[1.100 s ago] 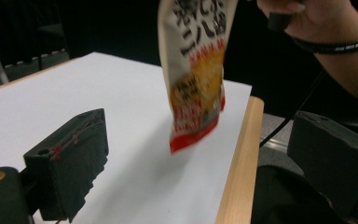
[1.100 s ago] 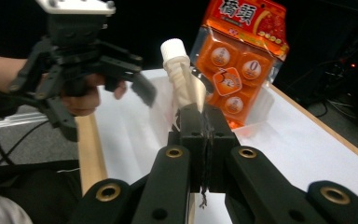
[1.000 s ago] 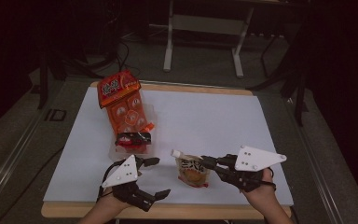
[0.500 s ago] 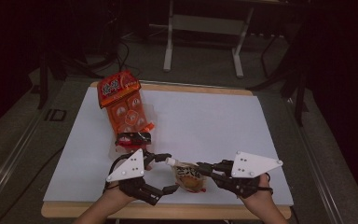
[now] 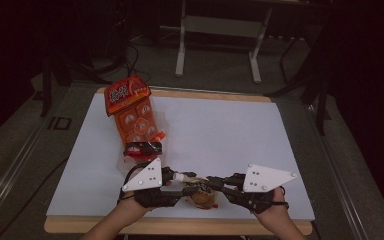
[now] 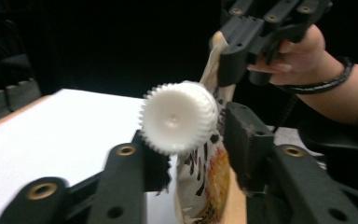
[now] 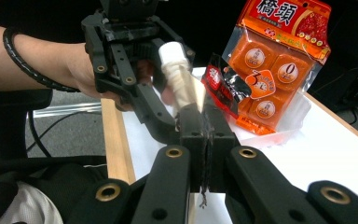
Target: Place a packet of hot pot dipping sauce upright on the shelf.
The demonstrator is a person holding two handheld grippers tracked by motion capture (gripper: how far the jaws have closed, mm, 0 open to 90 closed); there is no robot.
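Crinkly soft pouch [image 6: 205, 182] with ribbed white screw cap [image 6: 177, 117]: left gripper [image 6: 191, 154] jaws around cap, right gripper [image 7: 204, 128] jaws pinched on pouch edge. Glossy orange packet [image 7: 270, 70] on white surface [image 5: 220, 130].

Snack pouch [image 5: 201, 195] at table's [image 5: 230, 130] near edge, packet tray [image 5: 135, 125] behind it, far left.

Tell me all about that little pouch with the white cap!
The pouch is a soft, crinkly packet printed brown, yellow and black, with a ribbed white plastic cap. It is held off the table near its front edge. The left hand-held gripper sits around the cap; the right hand-held gripper pinches the pouch's edge.
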